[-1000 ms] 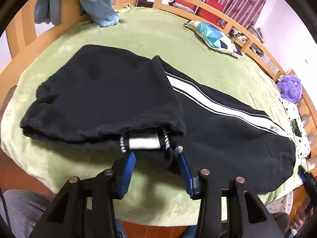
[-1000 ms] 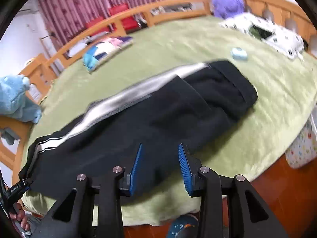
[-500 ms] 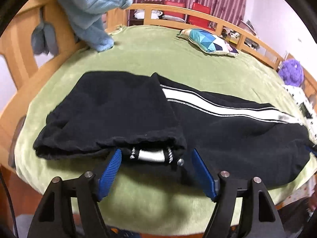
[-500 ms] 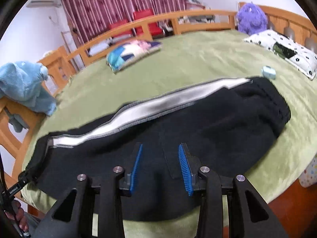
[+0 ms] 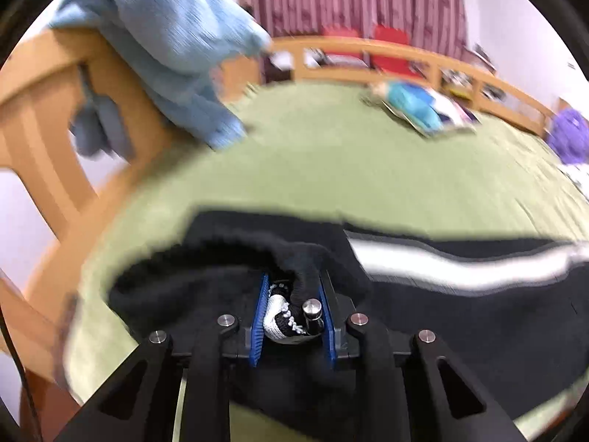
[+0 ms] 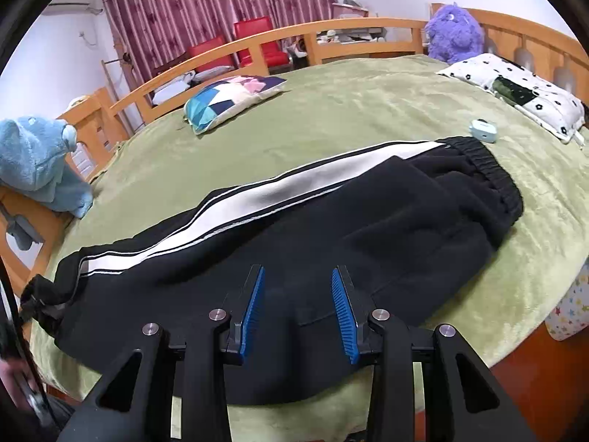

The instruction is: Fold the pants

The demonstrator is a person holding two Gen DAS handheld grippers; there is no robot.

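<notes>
Black pants (image 6: pixel 331 228) with a white side stripe (image 6: pixel 279 191) lie lengthwise on the green blanket (image 6: pixel 368 110), waistband at the right. In the left wrist view the pants (image 5: pixel 460 313) are blurred and the leg end is bunched up. My left gripper (image 5: pixel 292 283) is shut on the black-and-white cuff (image 5: pixel 283 313) of the pants. My right gripper (image 6: pixel 296 283) is open and empty, low over the middle of the pants near the bed's front edge.
A blue towel (image 6: pixel 33 162) hangs on the wooden bed rail (image 6: pixel 257 44) at the left. A patterned pillow (image 6: pixel 232 95), a purple plush toy (image 6: pixel 454 33), a white flowered pillow (image 6: pixel 522 92) and a small light blue object (image 6: pixel 483 129) lie on the bed.
My left gripper has closed from wide open onto the pants cuff and moved in, lifting it. My right gripper has stayed open and moved slightly over the pants.
</notes>
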